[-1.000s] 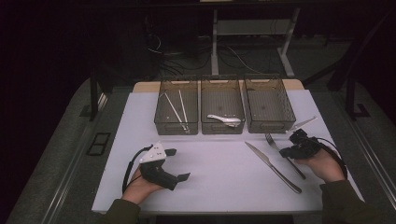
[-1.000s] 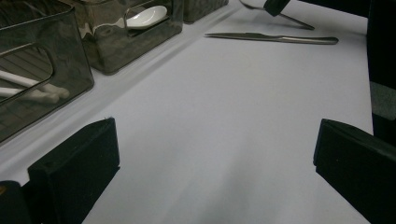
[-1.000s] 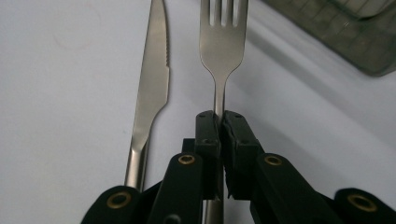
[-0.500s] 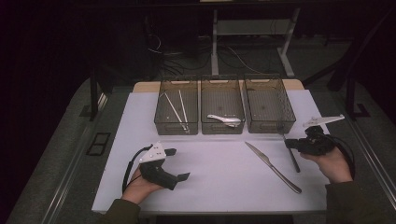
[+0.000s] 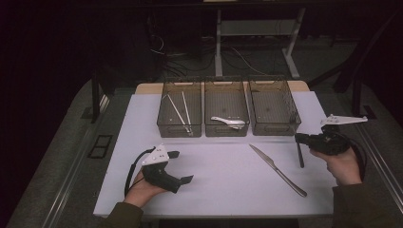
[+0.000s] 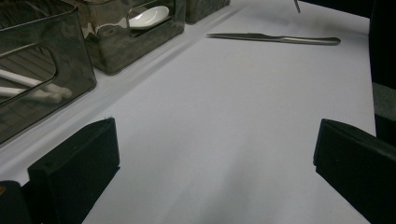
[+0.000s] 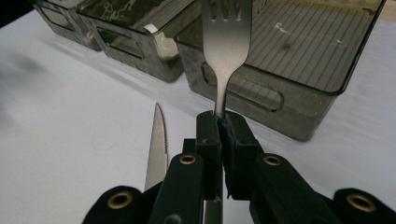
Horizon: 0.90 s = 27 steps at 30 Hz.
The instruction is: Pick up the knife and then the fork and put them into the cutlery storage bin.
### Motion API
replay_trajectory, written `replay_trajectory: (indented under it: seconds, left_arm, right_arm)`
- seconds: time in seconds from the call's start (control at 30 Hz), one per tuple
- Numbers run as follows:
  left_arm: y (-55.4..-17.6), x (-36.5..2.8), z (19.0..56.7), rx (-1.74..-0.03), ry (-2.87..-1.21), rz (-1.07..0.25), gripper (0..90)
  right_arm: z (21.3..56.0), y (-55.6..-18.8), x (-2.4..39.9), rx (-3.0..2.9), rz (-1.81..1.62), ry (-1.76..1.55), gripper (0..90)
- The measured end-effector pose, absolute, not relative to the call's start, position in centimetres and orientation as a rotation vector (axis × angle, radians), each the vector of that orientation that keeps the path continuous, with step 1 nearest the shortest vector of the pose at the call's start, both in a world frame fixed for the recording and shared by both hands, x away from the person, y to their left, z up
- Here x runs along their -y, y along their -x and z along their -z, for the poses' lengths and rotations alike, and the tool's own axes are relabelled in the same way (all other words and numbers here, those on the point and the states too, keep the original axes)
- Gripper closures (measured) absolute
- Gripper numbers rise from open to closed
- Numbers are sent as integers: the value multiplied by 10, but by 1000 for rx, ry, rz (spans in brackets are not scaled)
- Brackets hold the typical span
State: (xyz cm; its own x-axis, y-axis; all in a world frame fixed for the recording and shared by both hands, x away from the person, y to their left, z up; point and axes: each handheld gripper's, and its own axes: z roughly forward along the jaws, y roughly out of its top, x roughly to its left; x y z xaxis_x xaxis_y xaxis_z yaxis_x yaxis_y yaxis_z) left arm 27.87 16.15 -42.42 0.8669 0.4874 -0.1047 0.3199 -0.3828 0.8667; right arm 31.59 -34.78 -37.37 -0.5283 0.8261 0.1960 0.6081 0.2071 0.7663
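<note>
Holding: we have the fork (image 7: 225, 56) pinched by its neck in the right hand-held gripper (image 7: 219, 128), whose jaws are clamped narrow on it.
Fork position: it sits lifted off the surface (image 5: 223, 166), at the right side, just in front of the rightmost bin (image 5: 273, 107).
Fork axis: in the right hand-held gripper view the tines run straight ahead of the jaws, toward that bin; in the high view the handle (image 5: 300, 156) hangs down below the jaws.
Key relation: the rightmost bin lies ahead and slightly left of our right hand (image 5: 343, 165); we judge the coming move to be a short carry over its near wall.
Nearer hand: the right; the left is well apart.
Left hand-held gripper (image 5: 178, 166): jaws wide with nothing between them, resting low on the surface at front left.
Knife (image 5: 278, 170): lying flat on the surface between the two hands, blade tip toward the bins.
Other bins: the middle bin (image 5: 226, 111) holds a white spoon (image 5: 229, 121); the left bin (image 5: 179, 111) holds chopsticks (image 5: 180, 114).
</note>
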Motion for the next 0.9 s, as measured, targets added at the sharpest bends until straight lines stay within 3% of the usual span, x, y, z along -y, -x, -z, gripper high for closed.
replay_trajectory:
  seconds: [0.9]
  left_arm:
    - [-279,-160,425,-597,-1989,-199,0]
  right_arm:
    - [326,-353,341,-2078,-1278,-1298,853]
